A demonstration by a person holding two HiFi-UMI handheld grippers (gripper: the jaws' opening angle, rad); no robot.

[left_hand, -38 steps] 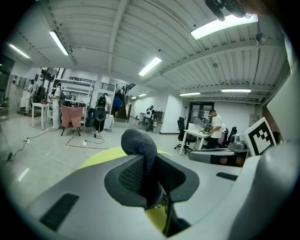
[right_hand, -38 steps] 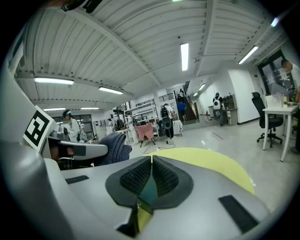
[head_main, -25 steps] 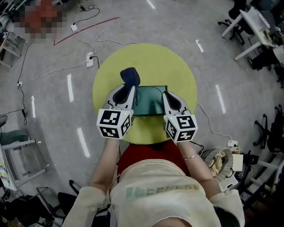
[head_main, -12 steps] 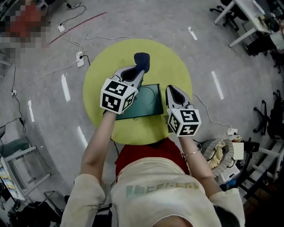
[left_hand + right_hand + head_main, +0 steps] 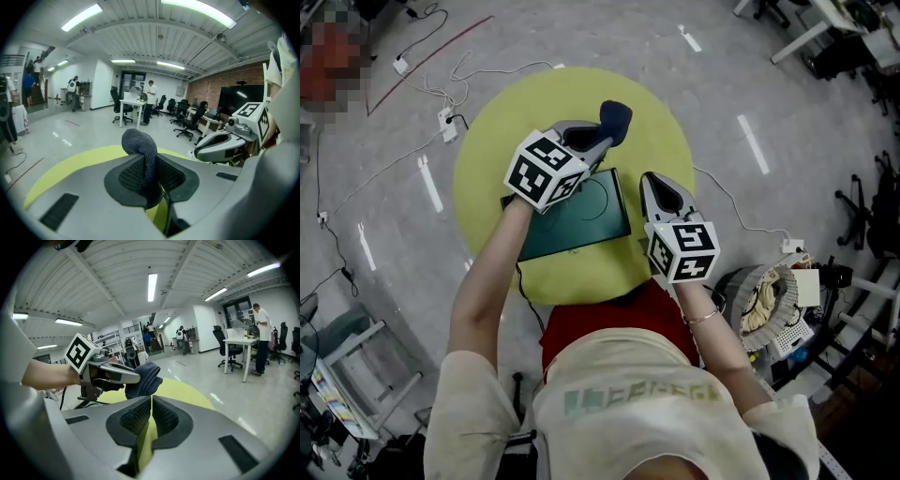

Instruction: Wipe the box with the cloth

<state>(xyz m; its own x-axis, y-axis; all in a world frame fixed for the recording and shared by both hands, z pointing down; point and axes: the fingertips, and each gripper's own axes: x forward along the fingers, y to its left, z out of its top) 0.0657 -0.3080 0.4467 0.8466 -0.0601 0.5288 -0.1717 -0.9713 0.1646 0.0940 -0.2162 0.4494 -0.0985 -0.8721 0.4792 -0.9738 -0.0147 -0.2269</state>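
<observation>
The left claw [image 5: 598, 139] is clamped on the dark blue cloth [image 5: 614, 120]. In the left gripper view the cloth [image 5: 139, 143] stands up between the two pads in a rounded fold, pinched at its lower part. From the head view this claw points away from the person, with the cloth past the far edge of the box [image 5: 577, 225], above the round yellow-green surface [image 5: 666, 141]. The box is dark green and flat and lies on the near half of that surface, turned a little askew; the left forearm crosses over its left part. The right claw [image 5: 659, 183] sits just beside the box's right edge, and I cannot tell whether it touches. In the right gripper view its pads [image 5: 136, 420] are drawn together with only a thin slit between them and nothing gripped. White cables [image 5: 441, 112] trail over the grey floor [image 5: 769, 84] to the left of the surface.
</observation>
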